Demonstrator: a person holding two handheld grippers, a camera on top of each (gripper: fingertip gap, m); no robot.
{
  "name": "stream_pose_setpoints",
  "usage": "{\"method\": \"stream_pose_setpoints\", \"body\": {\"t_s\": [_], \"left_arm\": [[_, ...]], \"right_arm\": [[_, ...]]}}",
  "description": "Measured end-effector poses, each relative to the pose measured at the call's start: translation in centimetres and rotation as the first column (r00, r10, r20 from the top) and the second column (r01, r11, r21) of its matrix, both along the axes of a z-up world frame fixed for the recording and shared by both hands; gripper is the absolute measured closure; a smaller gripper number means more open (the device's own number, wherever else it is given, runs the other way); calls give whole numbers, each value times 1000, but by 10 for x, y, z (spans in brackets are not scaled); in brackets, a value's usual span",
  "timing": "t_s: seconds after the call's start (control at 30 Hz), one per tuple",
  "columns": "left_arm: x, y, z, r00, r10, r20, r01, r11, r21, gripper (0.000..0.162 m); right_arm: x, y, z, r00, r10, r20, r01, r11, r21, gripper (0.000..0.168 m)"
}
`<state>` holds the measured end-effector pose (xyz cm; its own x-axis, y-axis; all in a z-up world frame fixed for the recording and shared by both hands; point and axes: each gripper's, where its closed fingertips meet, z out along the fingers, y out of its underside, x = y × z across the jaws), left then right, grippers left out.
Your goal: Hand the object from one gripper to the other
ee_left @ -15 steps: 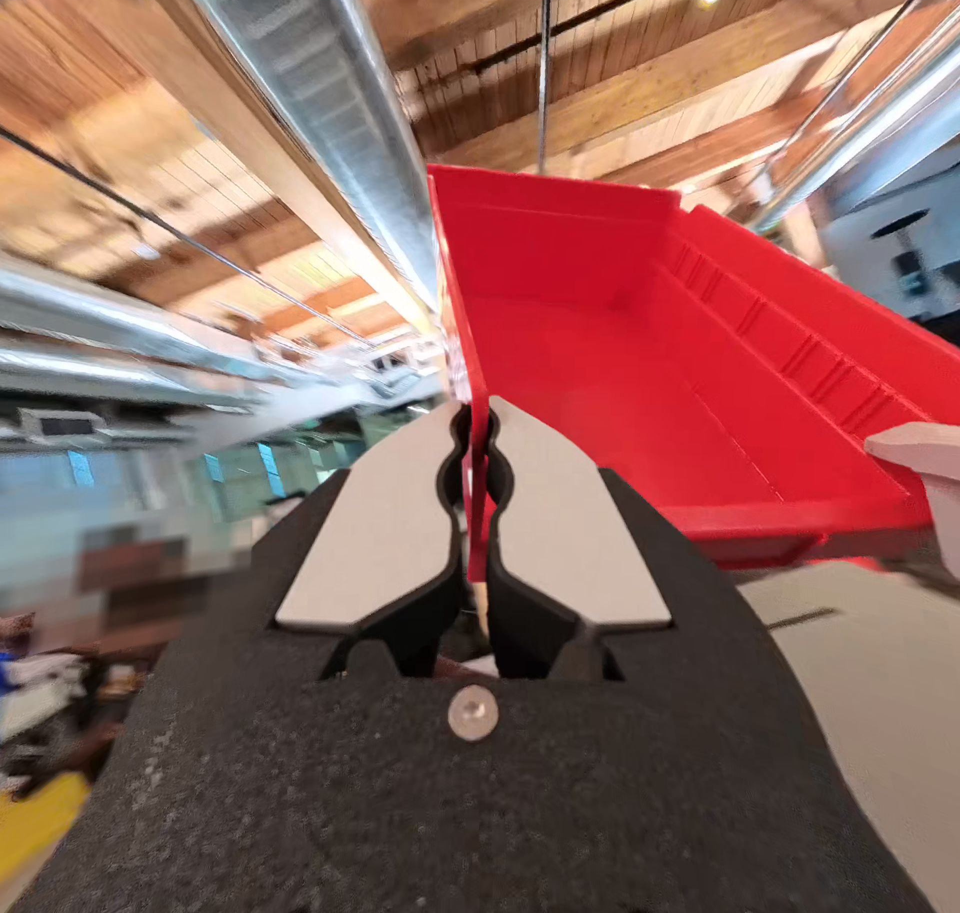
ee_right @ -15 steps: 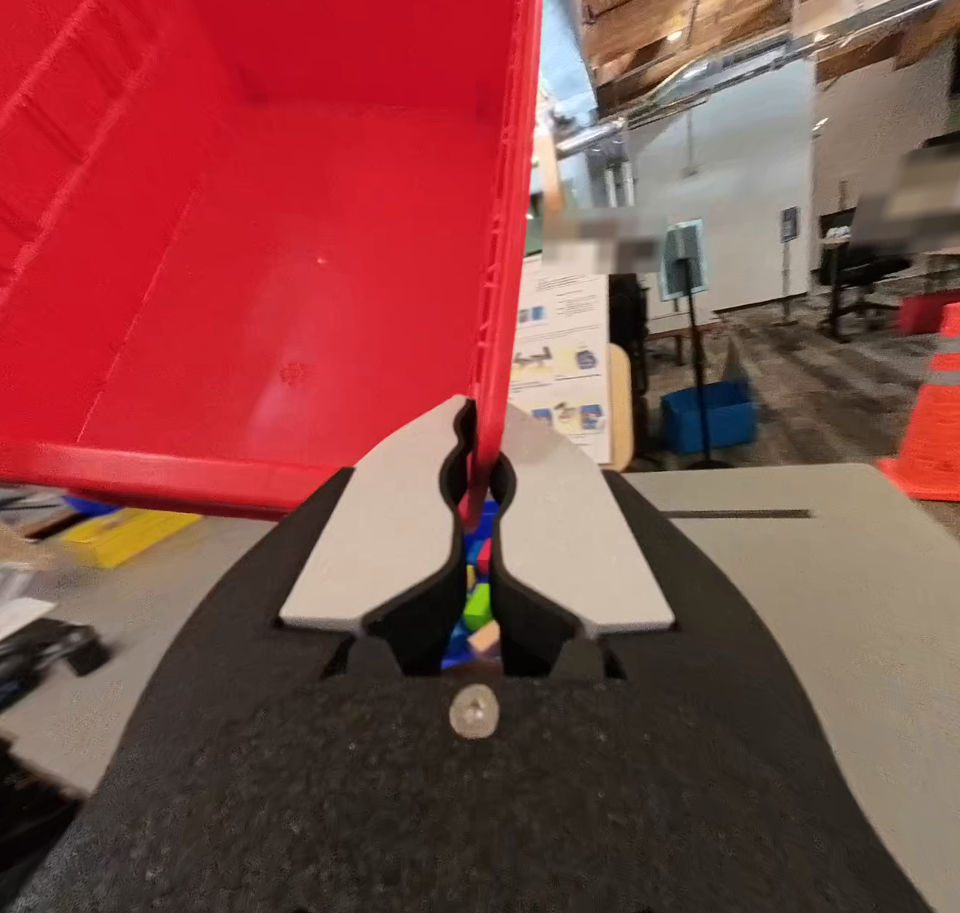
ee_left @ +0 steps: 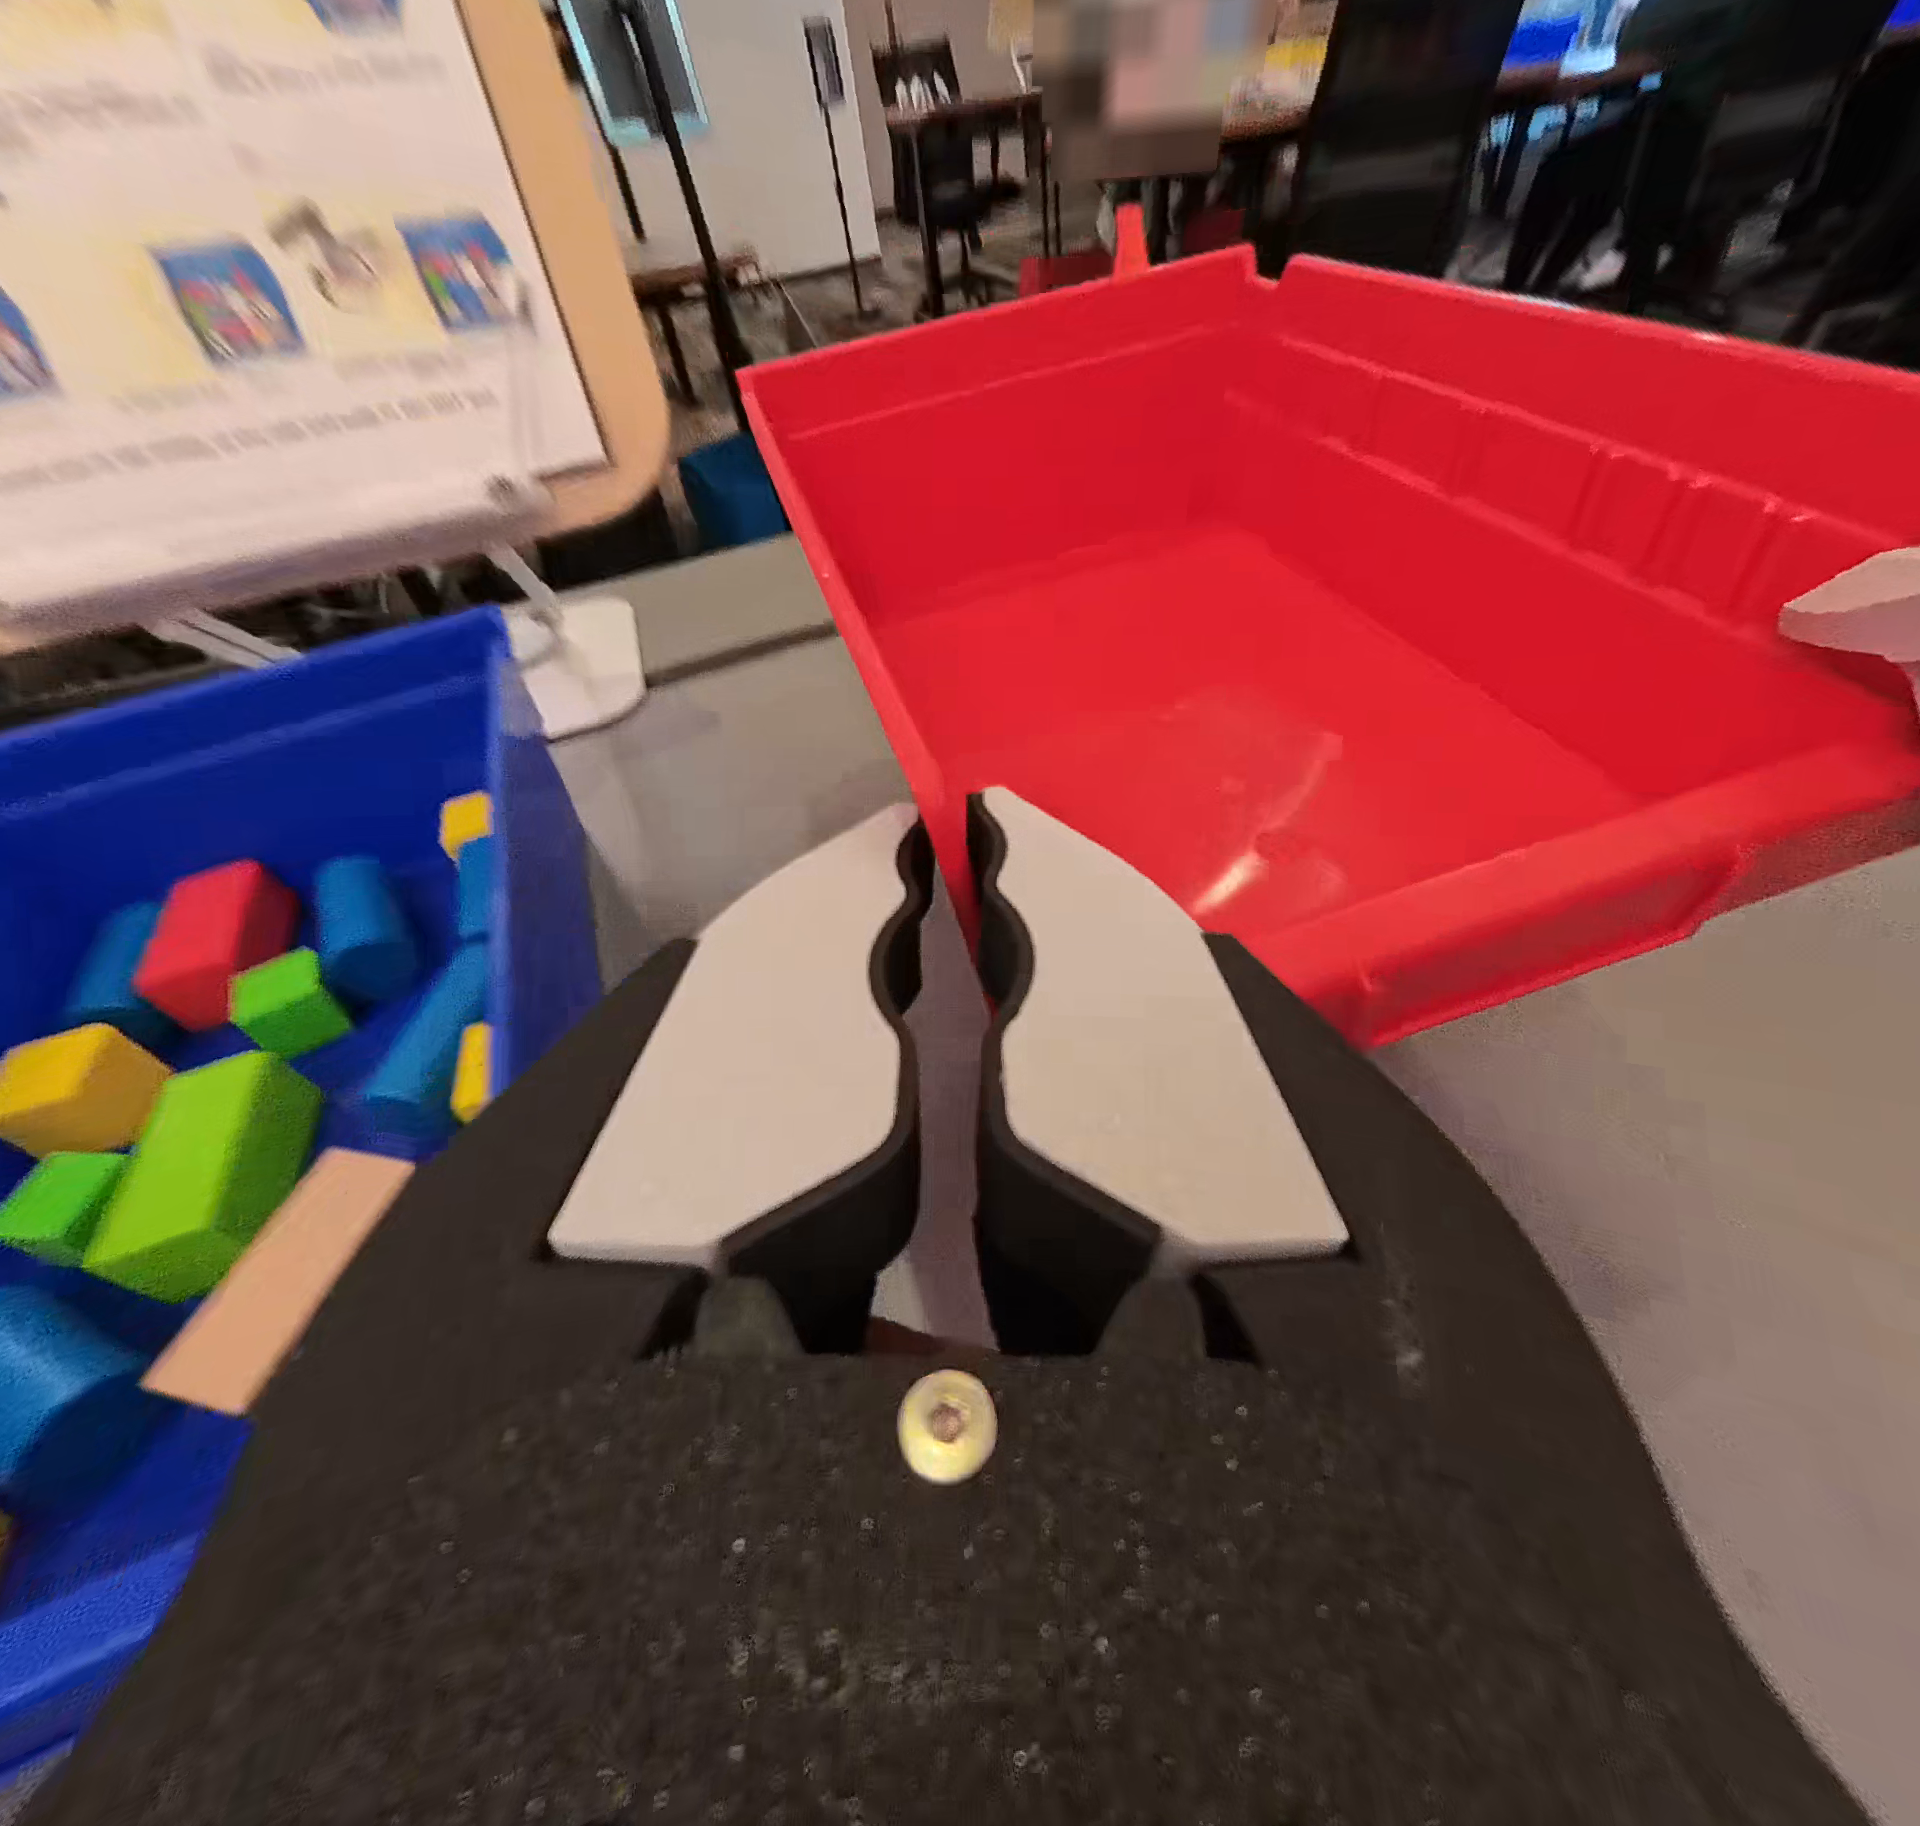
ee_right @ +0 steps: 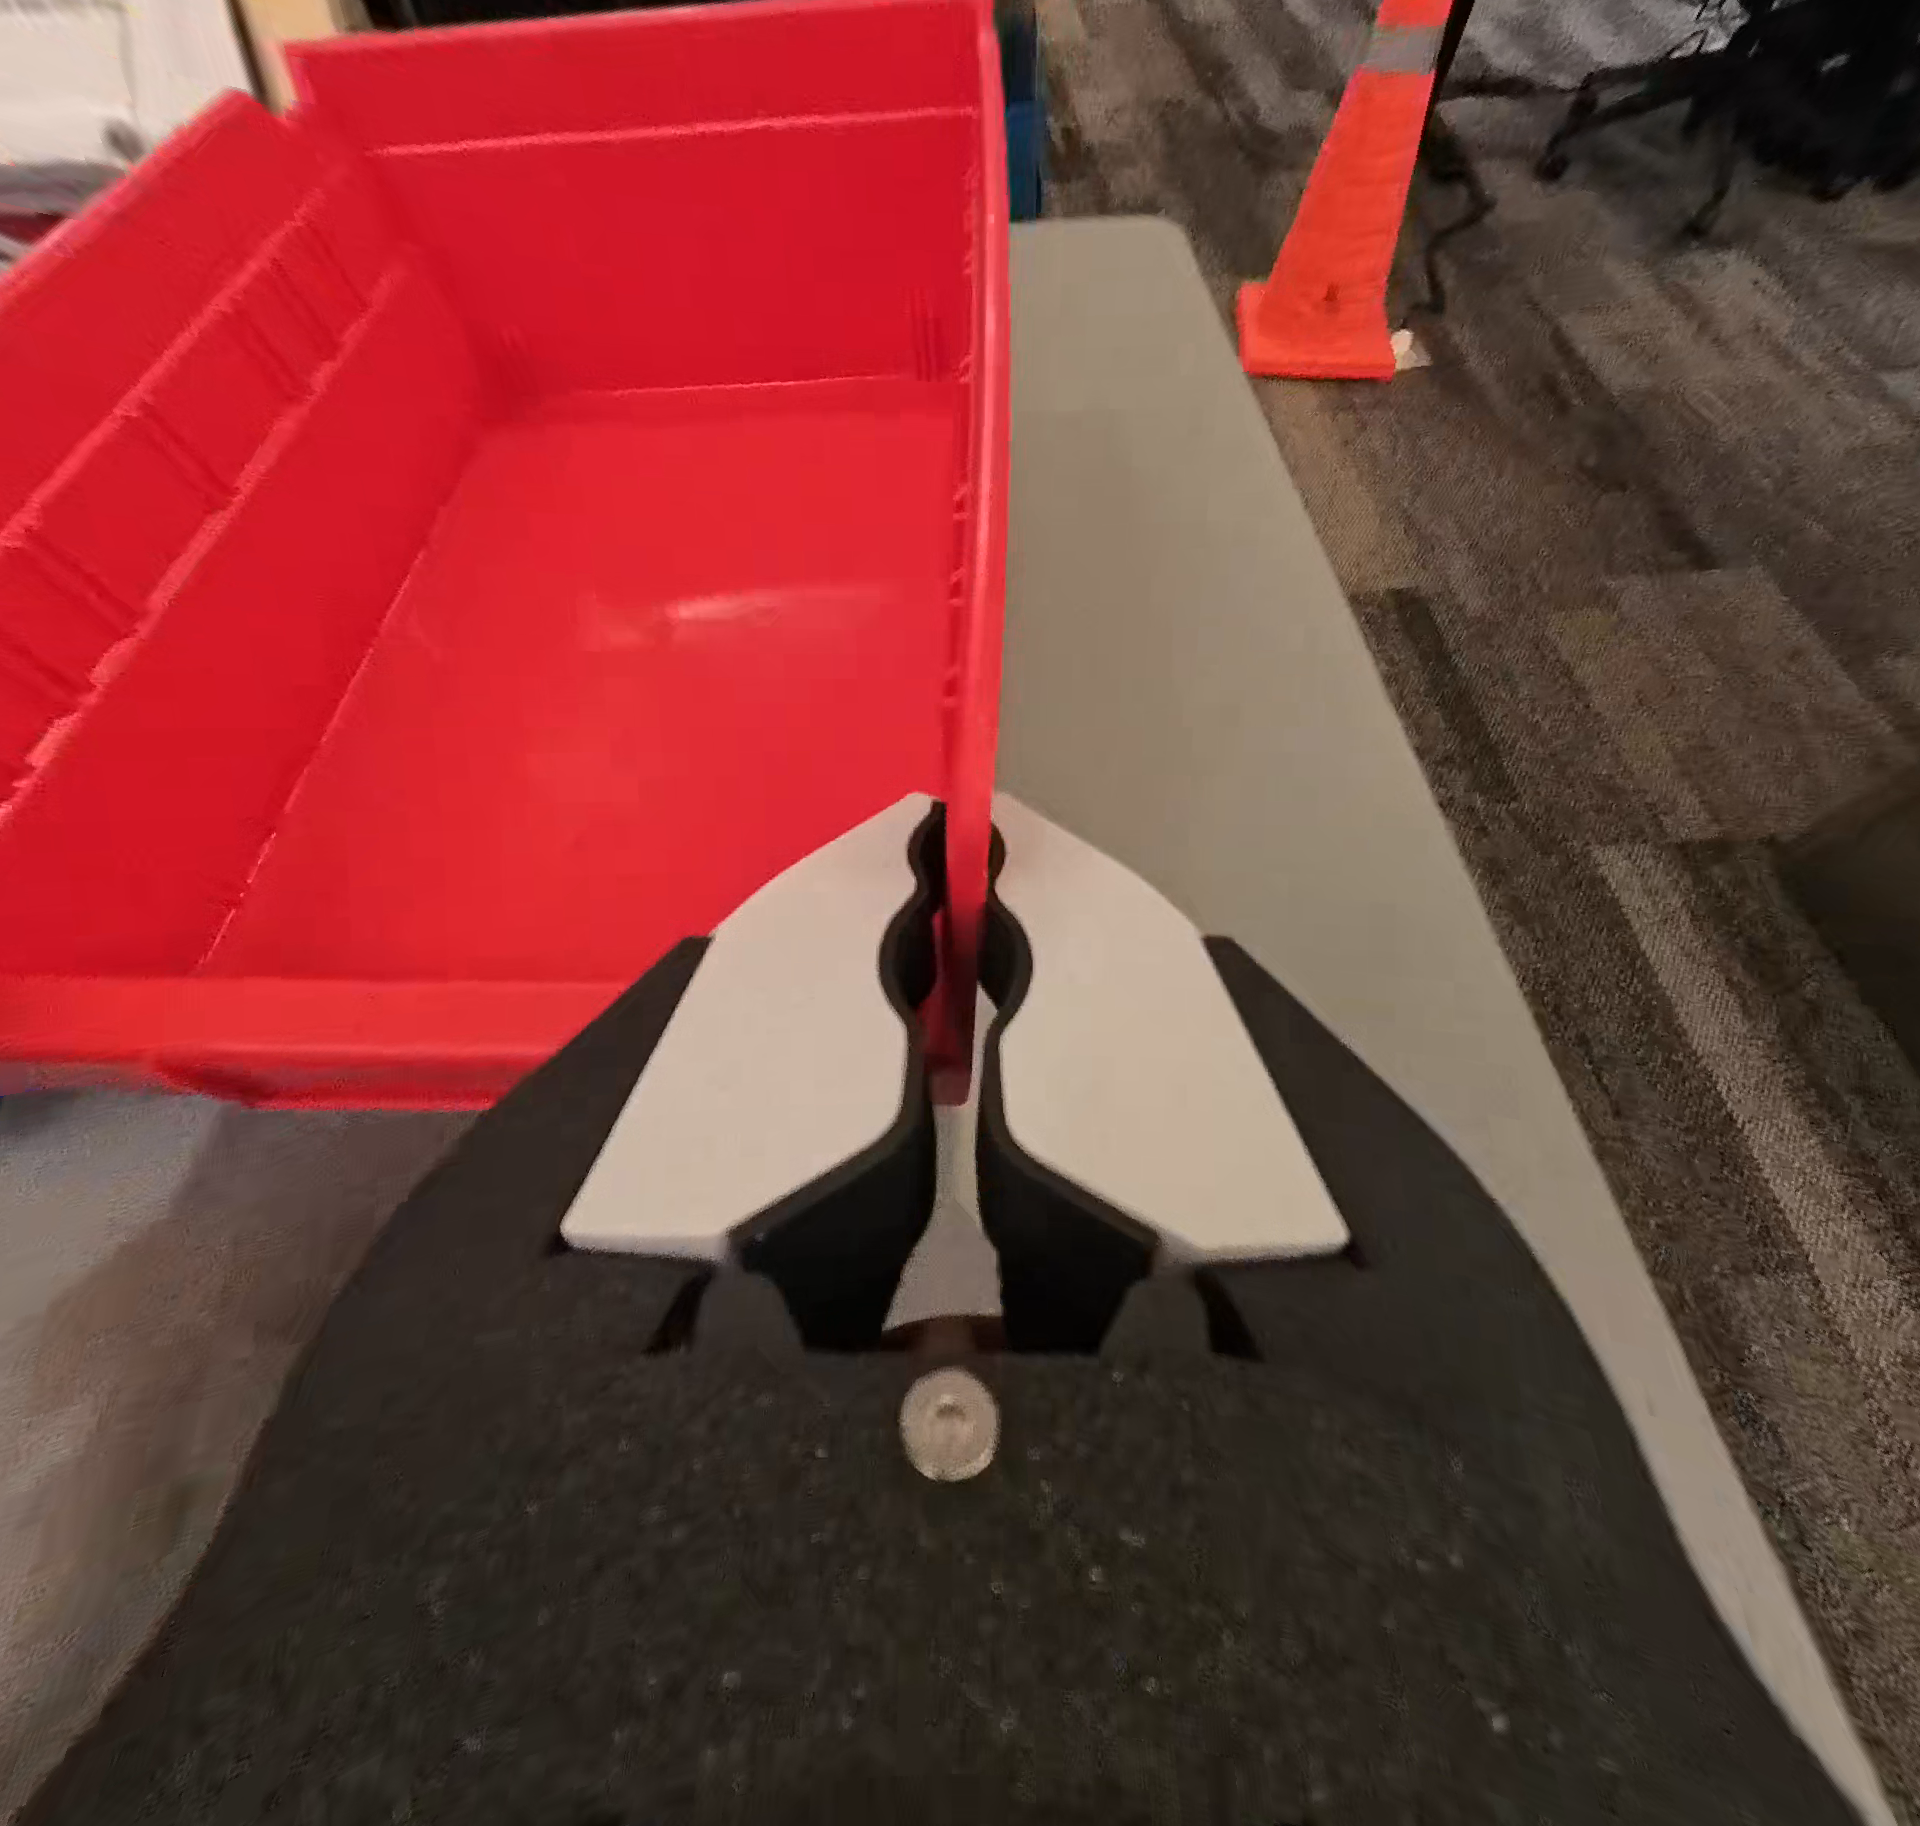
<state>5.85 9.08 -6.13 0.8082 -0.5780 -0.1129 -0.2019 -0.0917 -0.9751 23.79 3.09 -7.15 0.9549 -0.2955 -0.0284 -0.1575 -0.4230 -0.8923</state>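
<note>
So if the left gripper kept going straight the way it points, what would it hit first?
Probably the red bin: the left gripper already has the bin's side wall between its fingers, so it would slide further along that wall. Depth is hard to judge.

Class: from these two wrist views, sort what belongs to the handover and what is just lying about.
Job:
- empty red plastic bin
- left gripper
- right gripper

Lying about:
- blue plastic bin of coloured blocks
- orange traffic cone
- white poster board
</note>
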Motion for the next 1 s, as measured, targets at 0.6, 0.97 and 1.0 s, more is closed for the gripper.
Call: {"method": "stream_pose_setpoints", "body": {"t_s": [0.6,0.97,1.0], "left_arm": [[-136,-85,-52,933,-308,-185,246,923,-296,115],[-345,-150,116,942,-44,-332,11,995,-102,121],[-339,-162,135,931,-95,-352,54,991,-124,126]], "right_arm": [[30,-1,-26,990,-113,84,109,993,47,133],[-48,-10,82,992,37,118,-66,964,258,136],[-63,-11,95,992,72,103,-99,953,285,136]]}}
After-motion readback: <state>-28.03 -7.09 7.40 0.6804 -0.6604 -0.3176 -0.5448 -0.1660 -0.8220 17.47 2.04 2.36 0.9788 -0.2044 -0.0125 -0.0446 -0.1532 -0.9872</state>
